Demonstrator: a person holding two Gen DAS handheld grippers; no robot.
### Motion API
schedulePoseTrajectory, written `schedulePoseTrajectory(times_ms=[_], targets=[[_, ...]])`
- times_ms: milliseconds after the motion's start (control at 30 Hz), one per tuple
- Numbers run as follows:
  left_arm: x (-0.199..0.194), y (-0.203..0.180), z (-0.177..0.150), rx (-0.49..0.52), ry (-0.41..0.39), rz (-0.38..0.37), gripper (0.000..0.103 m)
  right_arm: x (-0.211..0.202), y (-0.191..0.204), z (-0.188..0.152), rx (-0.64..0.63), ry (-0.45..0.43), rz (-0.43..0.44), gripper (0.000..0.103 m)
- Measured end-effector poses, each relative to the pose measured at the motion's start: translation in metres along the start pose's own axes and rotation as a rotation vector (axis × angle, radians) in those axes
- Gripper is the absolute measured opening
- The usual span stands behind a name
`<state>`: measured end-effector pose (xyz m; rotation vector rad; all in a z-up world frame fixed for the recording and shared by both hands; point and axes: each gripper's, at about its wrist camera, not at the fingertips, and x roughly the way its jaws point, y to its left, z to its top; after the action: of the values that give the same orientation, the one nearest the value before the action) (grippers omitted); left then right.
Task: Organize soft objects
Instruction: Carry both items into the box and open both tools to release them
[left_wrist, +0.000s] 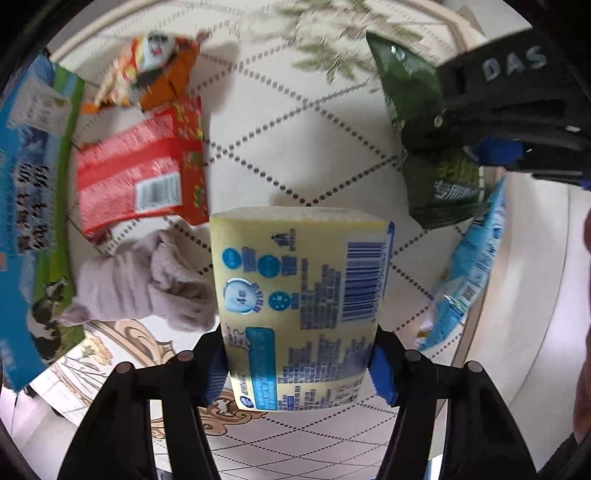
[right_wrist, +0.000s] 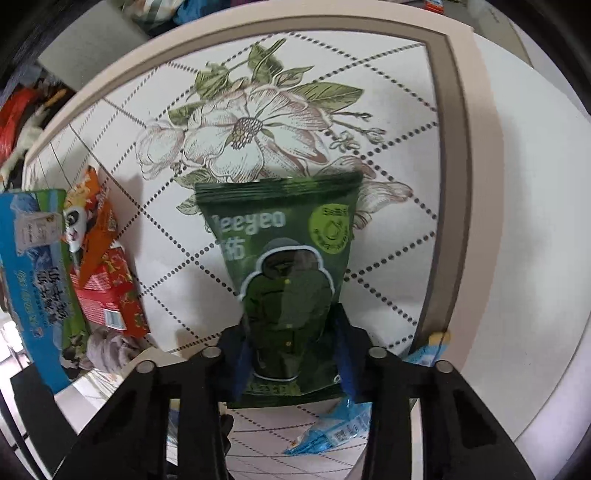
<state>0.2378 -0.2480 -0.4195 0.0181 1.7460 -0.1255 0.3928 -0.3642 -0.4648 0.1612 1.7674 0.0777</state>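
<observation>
1. Two claws are in view, each gripping one soft pack. The left claw (left_wrist: 299, 363) pinches a pale yellow, block-shaped soft pack with blue print and a barcode (left_wrist: 299, 295) between its blue pads; the right claw (right_wrist: 293, 363) is clamped on a dark green glossy pouch with white lettering and a jacket picture (right_wrist: 284, 266).
2. Both packs are held above the floral-patterned tabletop with a dotted diamond grid (right_wrist: 388, 229).
3. From the left wrist view, the green pouch (left_wrist: 417, 122) hangs in the right claw (left_wrist: 458, 147) at the upper right.
4. One light blue crinkly plastic packet (left_wrist: 469, 266) lies near the tabletop's right edge, below the green pouch.
5. At the left side sit four more things, close together: one large blue and green carton with a cow picture (left_wrist: 33, 206), one orange snack bag with a panda face (left_wrist: 155, 70), one red box with a white barcode label (left_wrist: 140, 173), and one bunched grey cloth (left_wrist: 147, 280).
6. The yellow pack looks puffy, with rounded corners and a slightly squeezed base where the pads press it.
</observation>
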Motion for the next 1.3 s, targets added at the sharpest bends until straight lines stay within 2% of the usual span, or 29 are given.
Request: schedulePoseTrajectory(times_ms=[233, 333, 367, 567, 800, 900, 1000, 1133, 1300], targets=[[-0.058, 0.000, -0.020, 0.049, -0.110, 0.002, 0.060, -0.038, -0.028, -0.031, 0.089, -0.046, 0.081, 0.035], [-0.090, 0.016, -0.034, 0.050, -0.165, -0.004, 0.060, -0.056, -0.035, -0.053, 0.104, -0.077, 0.078, 0.035], [-0.090, 0.018, -0.043, 0.049, -0.179, -0.006, 0.060, -0.066, -0.033, -0.061, 0.104, -0.088, 0.080, 0.035], [-0.176, 0.088, -0.058, -0.003, -0.286, -0.034, 0.060, -0.107, -0.007, -0.115, 0.077, -0.155, 0.125, 0.035], [-0.239, 0.180, -0.067, -0.028, -0.405, -0.014, 0.060, -0.141, 0.097, -0.158, 0.001, -0.228, 0.227, 0.035], [-0.249, 0.223, -0.045, -0.042, -0.430, -0.012, 0.060, -0.152, 0.153, -0.161, -0.028, -0.250, 0.269, 0.035], [-0.251, 0.262, -0.023, -0.059, -0.437, -0.011, 0.060, -0.159, 0.208, -0.154, -0.048, -0.269, 0.286, 0.035], [-0.253, 0.319, 0.005, -0.073, -0.427, -0.008, 0.060, -0.153, 0.271, -0.128, -0.035, -0.257, 0.304, 0.035], [-0.220, 0.367, 0.051, -0.060, -0.345, -0.045, 0.060, -0.123, 0.328, -0.089, 0.011, -0.252, 0.291, 0.035]])
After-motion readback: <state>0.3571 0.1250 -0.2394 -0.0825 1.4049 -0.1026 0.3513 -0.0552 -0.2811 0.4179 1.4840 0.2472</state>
